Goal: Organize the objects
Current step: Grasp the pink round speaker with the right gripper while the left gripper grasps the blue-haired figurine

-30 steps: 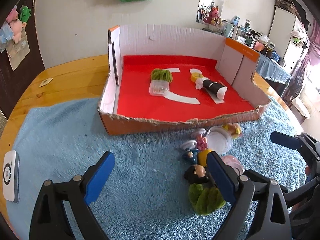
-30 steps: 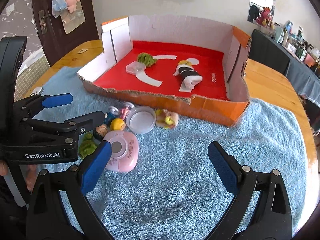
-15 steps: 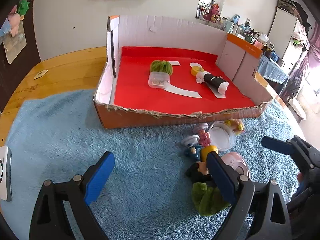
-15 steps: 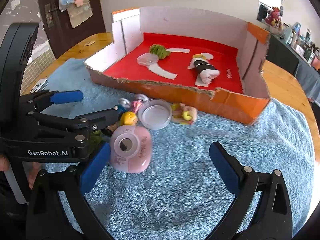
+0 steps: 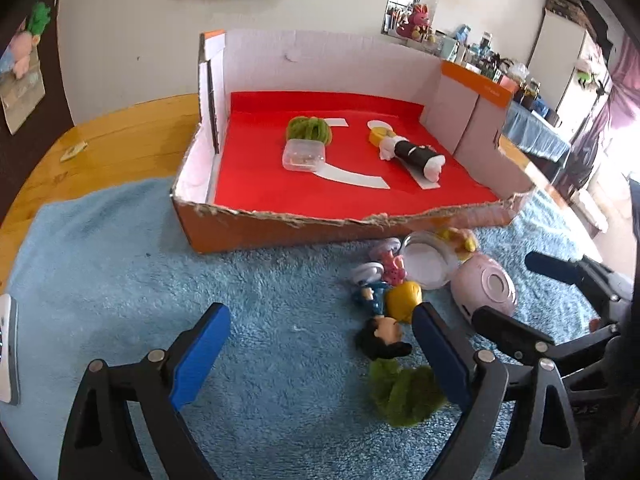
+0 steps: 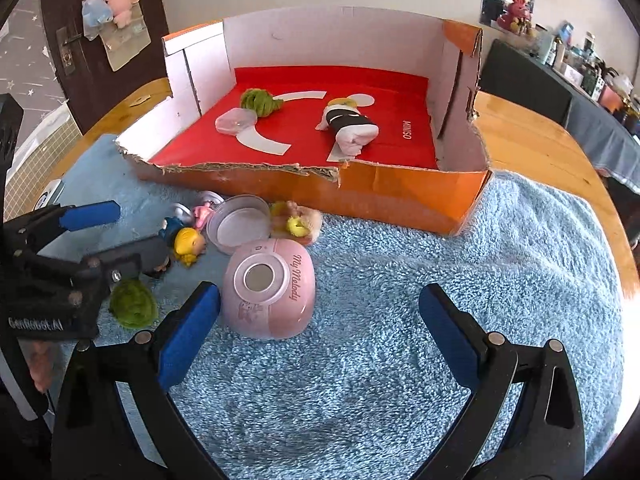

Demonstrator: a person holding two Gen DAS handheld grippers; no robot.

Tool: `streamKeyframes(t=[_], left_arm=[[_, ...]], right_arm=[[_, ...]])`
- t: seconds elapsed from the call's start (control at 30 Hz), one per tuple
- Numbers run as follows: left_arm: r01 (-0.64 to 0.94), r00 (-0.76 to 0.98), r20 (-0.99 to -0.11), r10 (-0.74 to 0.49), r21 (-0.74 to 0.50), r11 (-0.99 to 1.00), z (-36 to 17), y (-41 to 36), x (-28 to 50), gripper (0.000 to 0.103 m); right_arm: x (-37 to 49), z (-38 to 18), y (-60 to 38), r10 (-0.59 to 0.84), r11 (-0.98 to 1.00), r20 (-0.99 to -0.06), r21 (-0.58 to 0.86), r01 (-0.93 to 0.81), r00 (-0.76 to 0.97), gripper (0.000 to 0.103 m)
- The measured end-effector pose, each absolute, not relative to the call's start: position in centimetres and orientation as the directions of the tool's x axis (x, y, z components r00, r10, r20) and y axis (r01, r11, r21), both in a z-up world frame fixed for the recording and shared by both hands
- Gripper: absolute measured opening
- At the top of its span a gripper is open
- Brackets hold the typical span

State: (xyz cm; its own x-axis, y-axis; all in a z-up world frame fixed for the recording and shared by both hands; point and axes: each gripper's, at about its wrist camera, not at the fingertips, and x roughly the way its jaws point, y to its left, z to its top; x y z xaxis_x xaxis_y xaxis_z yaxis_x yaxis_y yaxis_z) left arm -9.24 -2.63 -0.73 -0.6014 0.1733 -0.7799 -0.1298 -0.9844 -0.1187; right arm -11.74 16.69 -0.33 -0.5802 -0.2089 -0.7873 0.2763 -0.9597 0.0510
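A pink round "My Melody" case (image 6: pixel 268 292) stands tipped on its edge on the blue towel (image 6: pixel 400 320). My right gripper (image 6: pixel 316 328) is open, and the case lies just inside its left finger (image 6: pixel 188 328), well apart from the other finger. My left gripper (image 5: pixel 320 352) is open over bare towel. Its right finger (image 5: pixel 438 352) is beside a dark-haired figurine (image 5: pixel 380 338) and a green fuzzy piece (image 5: pixel 404 394). Small figurines (image 6: pixel 188 240), a clear round lid (image 6: pixel 240 224) and a yellow-pink toy (image 6: pixel 296 222) lie before the cardboard box (image 6: pixel 400 192).
Inside the box on its red floor lie a green fuzzy piece (image 5: pixel 310 130), a clear small case (image 5: pixel 304 156) and a black-and-white rolled item (image 5: pixel 416 154). The wooden table edge (image 6: pixel 552 152) shows to the right. A white device (image 5: pixel 8 352) lies at the towel's left edge.
The pink case went from lying flat to tipped on its edge. My right gripper came forward and down, so the case now sits between its fingers. The left gripper stayed put.
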Motion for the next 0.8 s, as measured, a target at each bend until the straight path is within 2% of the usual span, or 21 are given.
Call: streamKeyframes(t=[0.33, 0.43, 0.5, 0.8], left_arm=[[-0.085, -0.619, -0.774, 0.136, -0.106, -0.991, -0.8, -4.4, -8.8, 0.092], [-0.099, -0.613, -0.777, 0.142, -0.103, -0.990, -1.0, -4.0, -9.1, 0.085], [-0.117, -0.621, -0.772, 0.137, -0.081, -0.990, -1.0, -3.3, -9.2, 0.082], [-0.206, -0.618, -0.766, 0.178, -0.060, -0.977, -1.1, -1.5, -9.4, 0.060]], right_arm=[[-12.3, -0.4, 16.2, -0.214, -0.957, -0.786, 0.048, 0.287, -0.581, 0.100], [-12.4, -0.5, 15.7, -0.227, -0.951, -0.786, 0.051, 0.305, -0.575, 0.088], [-12.5, -0.6, 15.4, -0.233, -0.948, -0.789, 0.054, 0.313, -0.569, 0.074], [-12.2, -0.6, 14.7, -0.247, -0.936, -0.789, 0.045, 0.348, -0.562, 0.056]])
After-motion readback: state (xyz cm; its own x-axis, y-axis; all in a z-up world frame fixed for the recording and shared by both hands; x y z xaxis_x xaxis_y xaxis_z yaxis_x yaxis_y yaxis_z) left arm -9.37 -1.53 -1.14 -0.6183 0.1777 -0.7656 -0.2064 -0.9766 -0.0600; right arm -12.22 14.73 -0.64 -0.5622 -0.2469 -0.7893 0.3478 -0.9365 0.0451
